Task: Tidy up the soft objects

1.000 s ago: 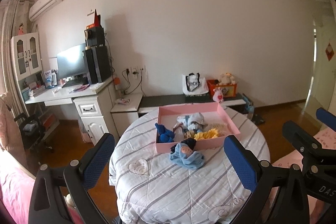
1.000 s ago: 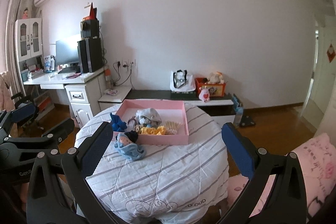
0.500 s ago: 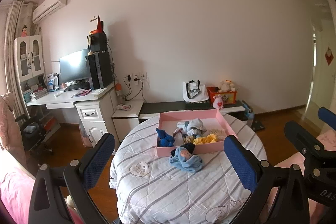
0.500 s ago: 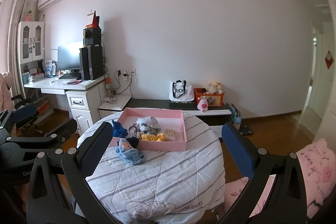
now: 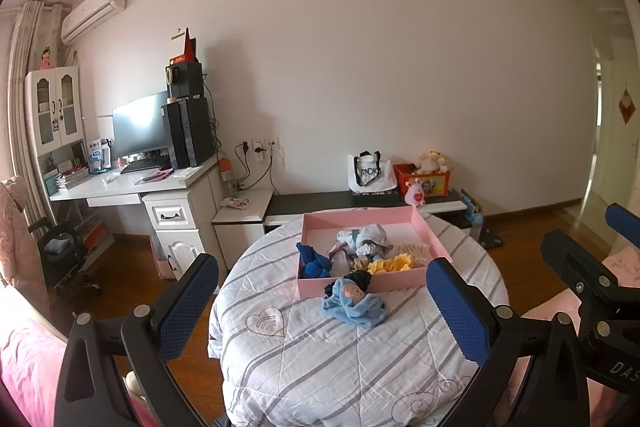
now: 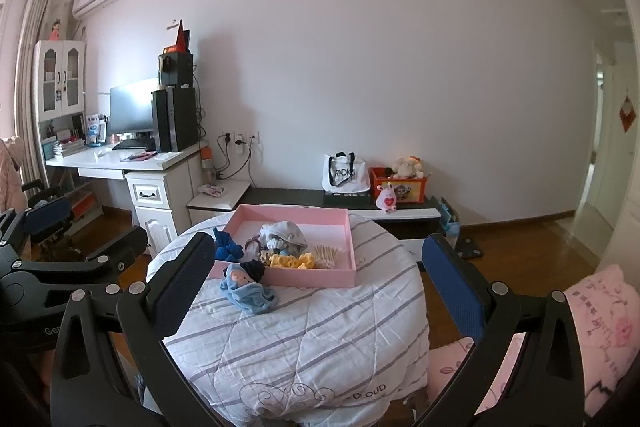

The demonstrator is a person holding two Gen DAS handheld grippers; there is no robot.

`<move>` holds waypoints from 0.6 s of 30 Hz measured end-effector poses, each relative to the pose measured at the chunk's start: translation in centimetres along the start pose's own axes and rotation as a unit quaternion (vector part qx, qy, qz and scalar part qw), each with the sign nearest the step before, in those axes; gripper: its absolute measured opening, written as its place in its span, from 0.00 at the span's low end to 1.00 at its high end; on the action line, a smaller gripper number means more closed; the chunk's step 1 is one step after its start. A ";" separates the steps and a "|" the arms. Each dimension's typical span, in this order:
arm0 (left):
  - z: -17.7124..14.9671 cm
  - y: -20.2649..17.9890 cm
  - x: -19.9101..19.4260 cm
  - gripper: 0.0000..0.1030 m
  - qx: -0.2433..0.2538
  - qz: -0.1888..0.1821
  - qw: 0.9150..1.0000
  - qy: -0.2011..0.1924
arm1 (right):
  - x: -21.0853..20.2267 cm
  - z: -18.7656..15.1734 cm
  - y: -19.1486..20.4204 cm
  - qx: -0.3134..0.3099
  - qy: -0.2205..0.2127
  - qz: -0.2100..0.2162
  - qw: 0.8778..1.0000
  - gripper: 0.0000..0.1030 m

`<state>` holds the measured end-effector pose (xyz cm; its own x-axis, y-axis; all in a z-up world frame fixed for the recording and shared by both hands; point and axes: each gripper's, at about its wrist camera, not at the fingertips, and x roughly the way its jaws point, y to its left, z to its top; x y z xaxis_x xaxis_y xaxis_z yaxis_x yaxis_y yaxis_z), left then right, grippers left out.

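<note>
Fingers point(image 5: 456, 311) of both grippers spread wide, empty, blue doll point(image 5: 354, 303) well ahead between them

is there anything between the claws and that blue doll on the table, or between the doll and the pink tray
Nothing visible. Only bare striped quilt lies between both open claws and the blue doll. The doll rests just outside the pink tray's near wall, which it would have to be lifted over.

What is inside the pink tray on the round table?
The pink tray holds a blue knitted toy, a grey-white cloth bundle, yellow crochet pieces and a cream fringed piece. Whatever lies under the pile is covered.
</note>
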<state>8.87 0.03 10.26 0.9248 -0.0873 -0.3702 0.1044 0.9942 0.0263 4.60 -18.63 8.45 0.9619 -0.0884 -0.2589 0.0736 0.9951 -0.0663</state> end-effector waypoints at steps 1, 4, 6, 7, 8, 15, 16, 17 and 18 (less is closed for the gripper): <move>0.0 0.0 -0.1 1.00 0.000 0.000 1.000 0.000 | 0.0 0.0 0.0 0.000 -0.001 0.000 1.000 1.00; 0.0 0.0 0.1 1.00 0.001 0.000 1.000 0.002 | 0.0 0.0 0.0 0.000 0.000 0.001 1.000 1.00; -0.1 0.0 0.3 1.00 0.001 0.000 1.000 0.004 | 0.1 0.0 0.0 -0.001 0.001 0.000 1.000 1.00; -0.1 0.0 0.3 1.00 0.001 0.000 1.000 0.005 | 0.1 -0.1 0.1 -0.001 0.001 0.000 1.000 1.00; -0.2 0.0 0.4 1.00 0.000 0.000 1.000 0.005 | 0.1 0.0 0.0 0.000 0.001 0.001 1.000 1.00; -0.4 0.4 2.1 1.00 0.000 0.003 1.000 0.029 | 1.6 -1.1 0.3 -0.002 0.026 0.004 1.000 1.00; -0.5 0.5 2.5 1.00 0.000 0.003 0.999 0.033 | 2.0 -1.3 0.3 -0.002 0.030 0.005 1.000 1.00; -0.4 0.5 2.7 1.00 0.000 0.003 0.999 0.037 | 2.5 -1.4 0.3 -0.002 0.034 0.006 0.999 1.00; -0.4 0.7 3.1 1.00 -0.001 0.003 0.999 0.041 | 2.9 -1.5 0.4 -0.003 0.039 0.007 0.999 1.00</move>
<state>11.66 0.44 8.74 0.8920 -0.0760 -0.4455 0.0985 0.9948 0.0276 6.98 -18.58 6.21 0.9391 -0.0788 -0.3345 0.0594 0.9959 -0.0678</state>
